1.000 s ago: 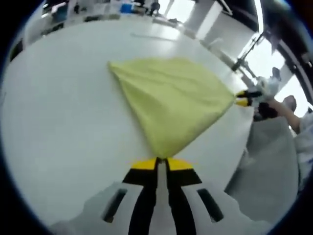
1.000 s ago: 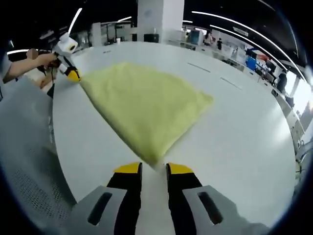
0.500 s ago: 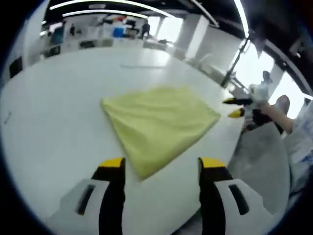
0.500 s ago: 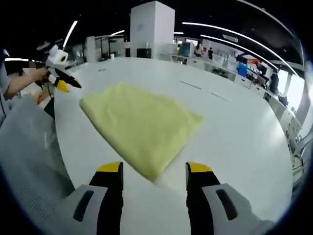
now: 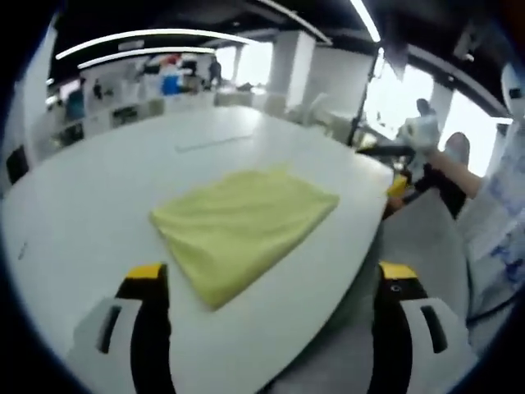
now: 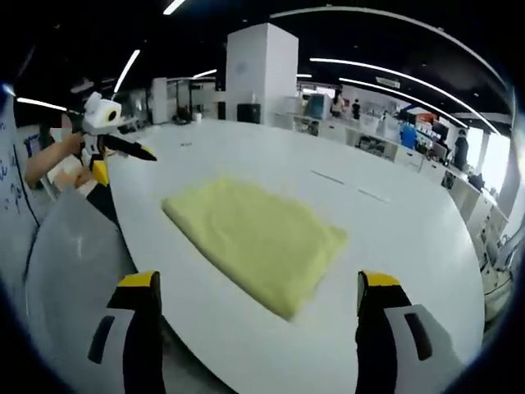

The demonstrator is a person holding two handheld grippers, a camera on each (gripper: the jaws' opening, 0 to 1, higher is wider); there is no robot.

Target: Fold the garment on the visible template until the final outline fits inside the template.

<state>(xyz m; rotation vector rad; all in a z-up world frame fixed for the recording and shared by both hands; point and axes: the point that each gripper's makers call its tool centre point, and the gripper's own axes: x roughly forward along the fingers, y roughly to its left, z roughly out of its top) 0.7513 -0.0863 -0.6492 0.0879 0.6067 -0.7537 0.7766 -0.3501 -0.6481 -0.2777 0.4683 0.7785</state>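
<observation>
Both the left gripper [image 5: 267,283] and right gripper [image 6: 258,291] hang spread wide and empty at frame bottom, the folded yellow cloth garment [image 5: 242,226] lying released mid-frame on the white table [image 5: 82,205], so a fold looks finished and next comes checking its outline.

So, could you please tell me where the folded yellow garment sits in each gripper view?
Left gripper view: yellow garment lies centre-left on the white table, above the left fingers.
Right gripper view: it lies mid-frame, between the open fingers.
Shared landmark: the table's curved near edge.
</observation>
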